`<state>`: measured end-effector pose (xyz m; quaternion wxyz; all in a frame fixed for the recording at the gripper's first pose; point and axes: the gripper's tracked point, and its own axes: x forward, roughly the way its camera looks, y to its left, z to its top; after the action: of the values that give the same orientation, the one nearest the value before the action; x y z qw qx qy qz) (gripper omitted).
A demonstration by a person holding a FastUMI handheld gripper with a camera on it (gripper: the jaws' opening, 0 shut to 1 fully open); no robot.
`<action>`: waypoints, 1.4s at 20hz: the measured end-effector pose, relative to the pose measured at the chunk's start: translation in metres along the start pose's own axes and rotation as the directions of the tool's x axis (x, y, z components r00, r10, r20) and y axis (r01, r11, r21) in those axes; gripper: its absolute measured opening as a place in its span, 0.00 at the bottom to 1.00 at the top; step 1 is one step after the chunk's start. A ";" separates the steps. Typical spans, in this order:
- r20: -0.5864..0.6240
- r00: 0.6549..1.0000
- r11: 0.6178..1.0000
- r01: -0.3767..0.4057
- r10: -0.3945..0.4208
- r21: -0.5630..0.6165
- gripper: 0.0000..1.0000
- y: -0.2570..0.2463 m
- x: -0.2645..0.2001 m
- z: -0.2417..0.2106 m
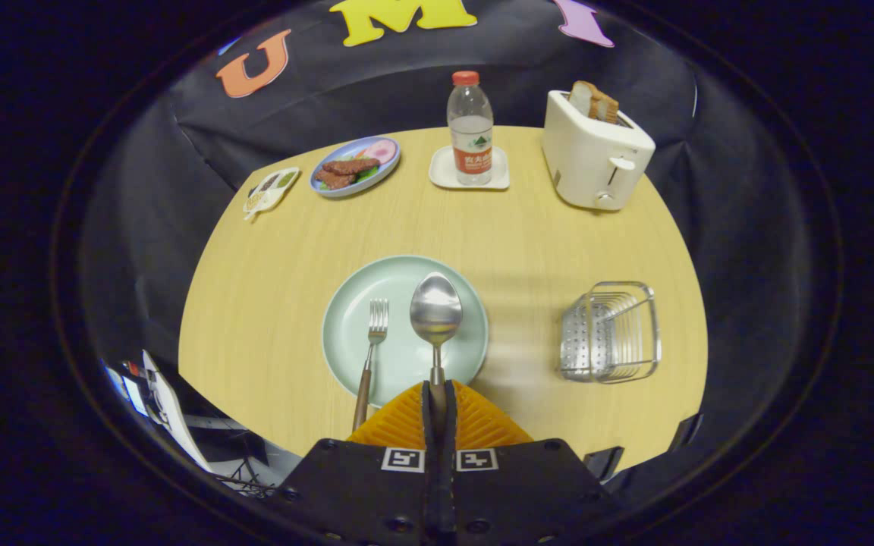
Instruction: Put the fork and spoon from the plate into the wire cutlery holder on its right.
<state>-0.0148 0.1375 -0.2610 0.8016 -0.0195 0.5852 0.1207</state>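
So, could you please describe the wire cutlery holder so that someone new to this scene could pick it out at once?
On the round wooden table, look right of the pale green plate, where the gripper is shut on the spoon. The wire cutlery holder stands there alone, nearer than the white toaster: the one shiny metal basket.

gripper view | rides on claw [438,394], fingers clamped on spoon [435,315] | looks forward and down over table [513,227] | plate [346,334] near, wall far

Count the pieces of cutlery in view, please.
2. The spoon is clamped by its handle in the gripper, over the plate; the fork lies on the plate, left of it.
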 end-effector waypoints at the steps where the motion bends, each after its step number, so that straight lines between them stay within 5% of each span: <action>1: 0.000 1.000 1.000 0.004 -0.004 0.010 0.01 -0.012 -0.015 0.009; 9: -0.210 0.975 0.992 0.095 -0.075 0.085 0.01 -0.109 -0.058 0.002; 14: -0.382 0.924 0.982 0.074 -0.003 0.172 0.00 -0.115 -0.034 -0.019; 28: -0.475 0.880 0.968 0.127 -0.010 0.215 0.05 -0.140 0.011 -0.009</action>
<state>0.0102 0.0020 -0.2899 0.6361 0.0279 0.7710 0.0119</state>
